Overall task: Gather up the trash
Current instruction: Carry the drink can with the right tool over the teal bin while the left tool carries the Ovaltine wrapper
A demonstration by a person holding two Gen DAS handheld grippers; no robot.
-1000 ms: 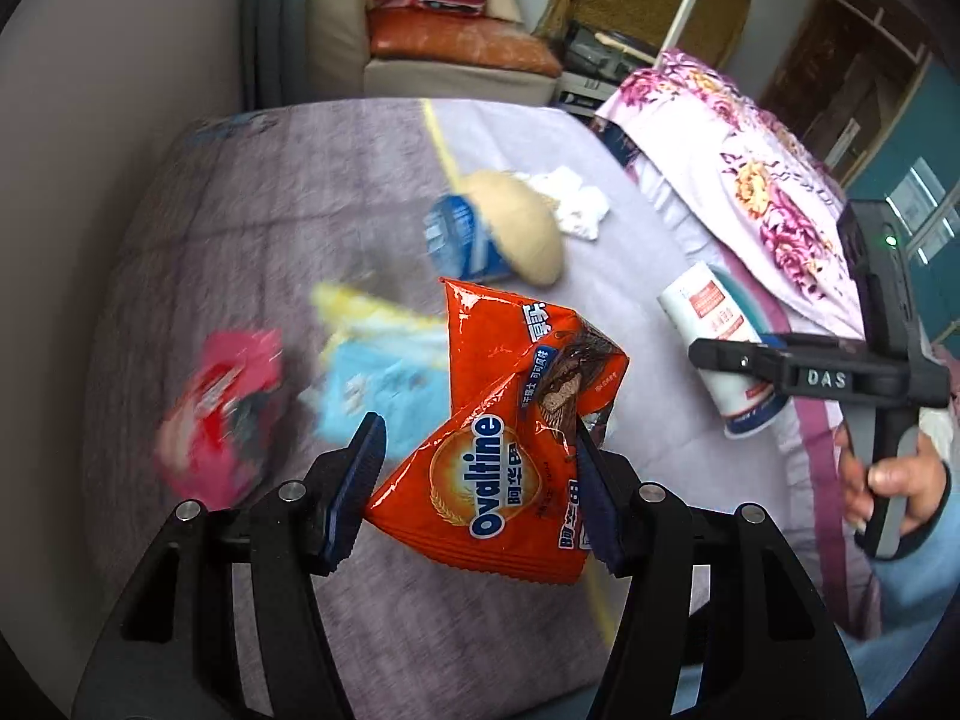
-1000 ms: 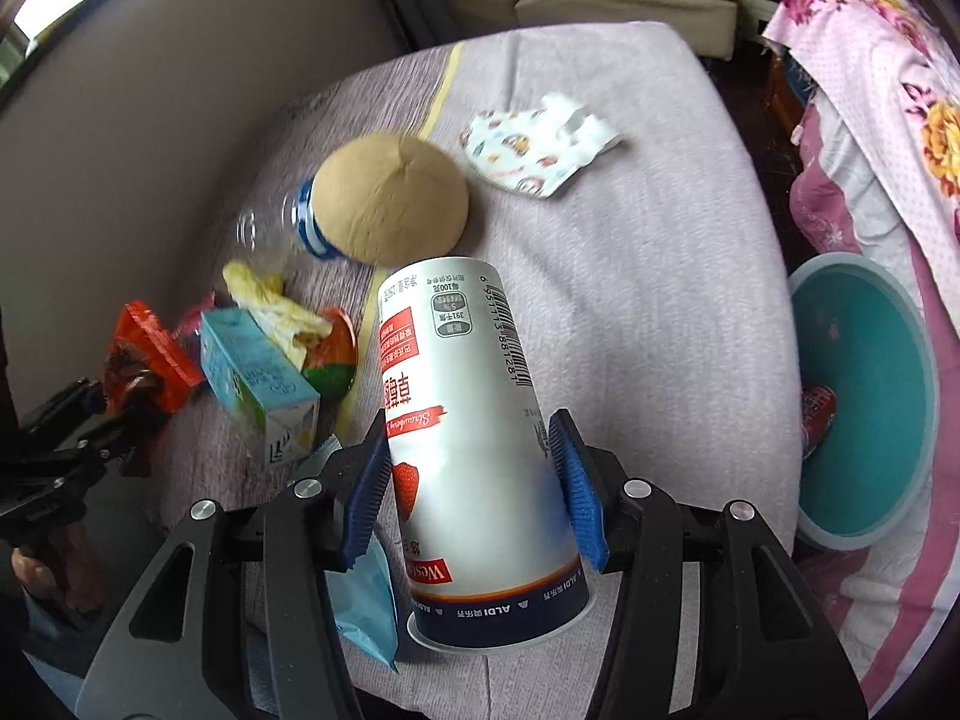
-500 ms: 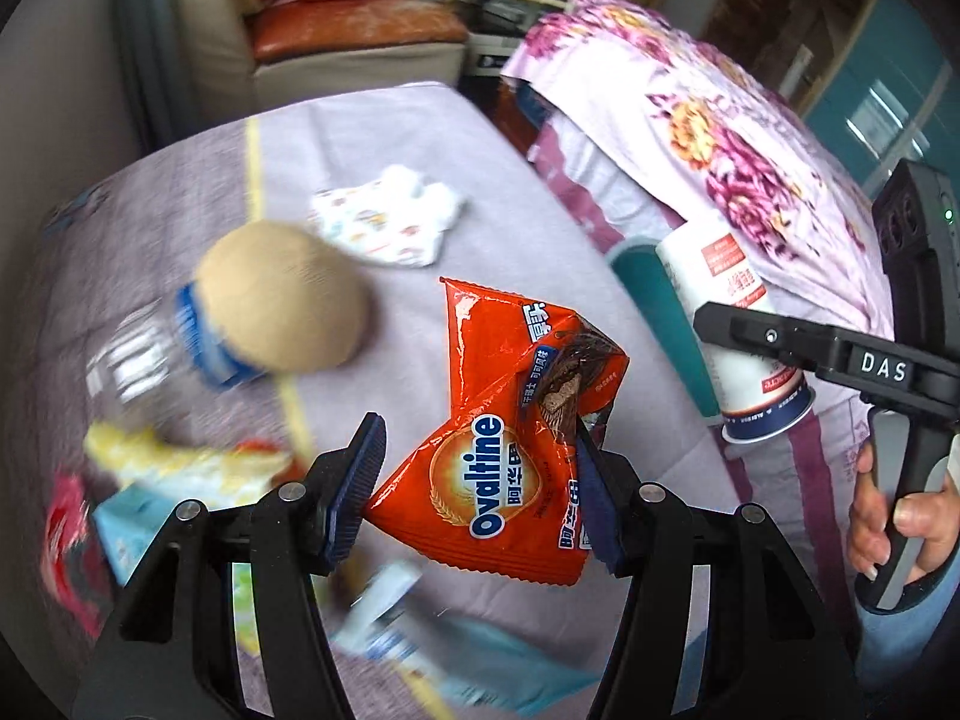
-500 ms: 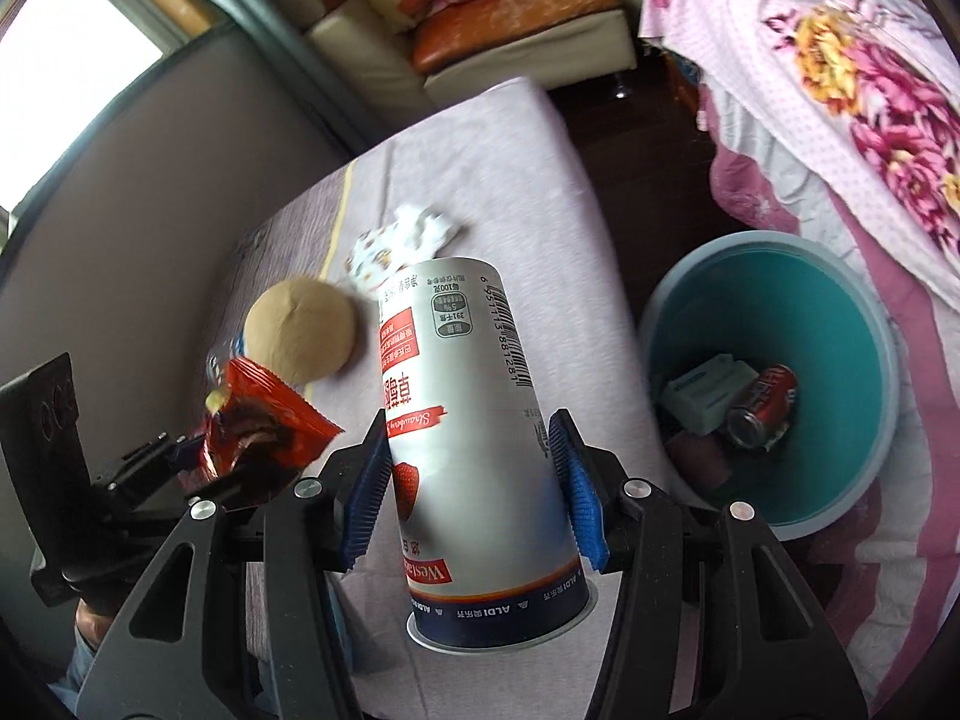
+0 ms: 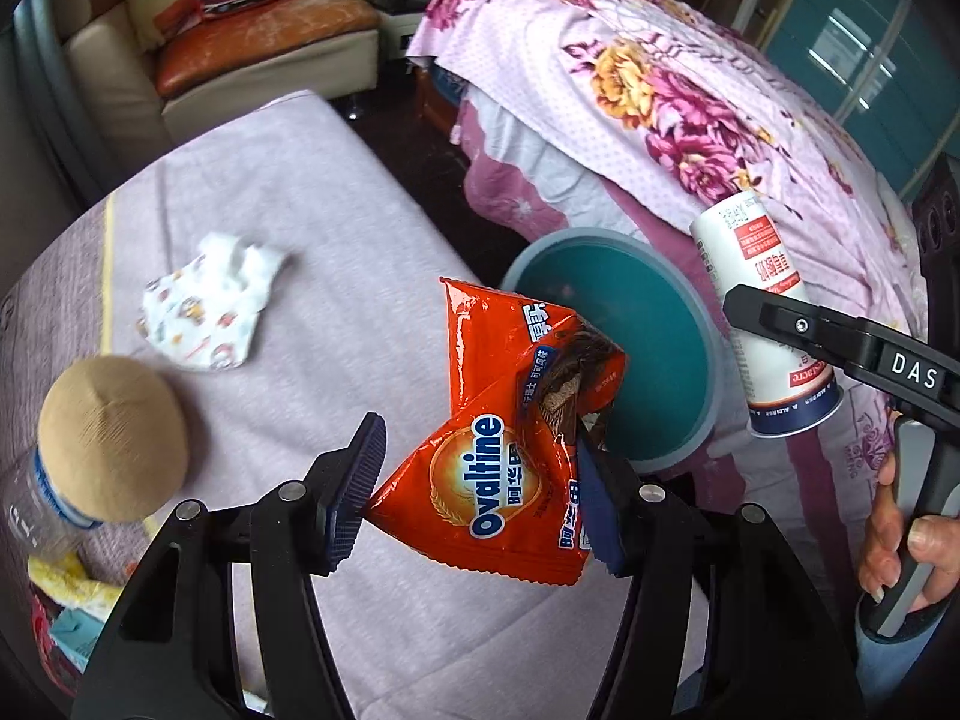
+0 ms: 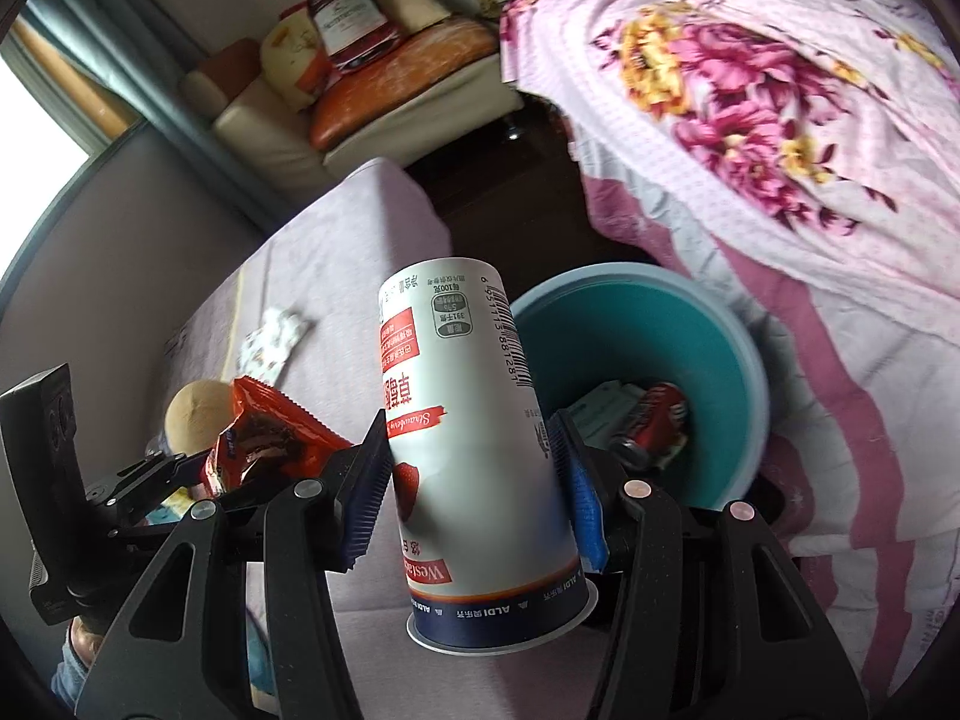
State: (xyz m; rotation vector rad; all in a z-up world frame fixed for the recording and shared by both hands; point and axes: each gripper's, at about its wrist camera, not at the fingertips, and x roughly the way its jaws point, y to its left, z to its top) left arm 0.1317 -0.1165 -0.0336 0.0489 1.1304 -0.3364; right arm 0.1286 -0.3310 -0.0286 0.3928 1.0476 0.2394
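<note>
- Orange Ovaltine wrapper is sitting crumpled between the blue pads of the left tool, which is gripping it above the mauve cloth of the bench.
- White yogurt cup is hanging upside down in the right tool, both pads pressing on its sides, its rim pointing toward the camera.
- Only the right wrist view is looking into the teal bin: a red can and a pale carton are lying at the bottom.
- The left wrist view is showing just the bin's teal inner wall, partly behind the wrapper, and the person's hand on the handle of the right tool.
- Only the left view is showing clearly a crumpled printed tissue on the bench, a tan round cap on a clear bottle and more wrappers at the lower left edge.
- The flowered bed cover is lying beside the bin in both views.
</note>
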